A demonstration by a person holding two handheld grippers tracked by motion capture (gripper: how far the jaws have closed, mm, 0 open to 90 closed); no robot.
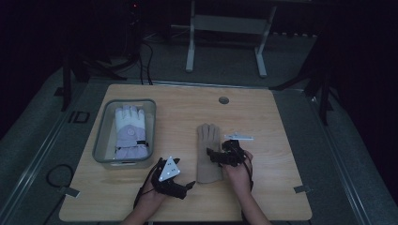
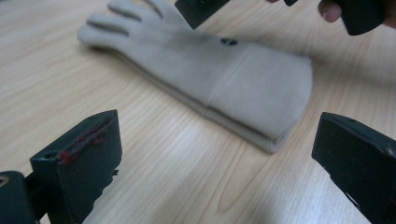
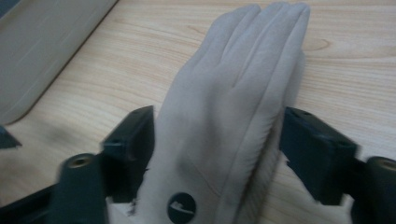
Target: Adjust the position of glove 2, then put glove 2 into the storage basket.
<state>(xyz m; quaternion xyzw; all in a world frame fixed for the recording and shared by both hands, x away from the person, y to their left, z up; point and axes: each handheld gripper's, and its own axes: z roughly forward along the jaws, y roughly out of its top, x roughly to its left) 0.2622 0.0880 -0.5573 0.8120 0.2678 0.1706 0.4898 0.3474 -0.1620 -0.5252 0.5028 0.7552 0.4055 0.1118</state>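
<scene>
A beige glove (image 1: 208, 152) is lying flat near the middle of the table (image 1: 263, 117), cuff toward the near edge. The right claw (image 1: 217, 156) is straddling it with its jaws spread, not pinching. The left claw (image 1: 187, 186) is resting near the near edge, jaws spread and holding nothing. A grey bin (image 1: 101, 136) with a white glove (image 1: 130, 131) inside is sitting by the left edge.

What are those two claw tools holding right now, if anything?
Nothing is held. The right gripper stands open, its fingers either side of the beige glove near its middle, not clamping it. The left gripper is open over bare table.
</scene>
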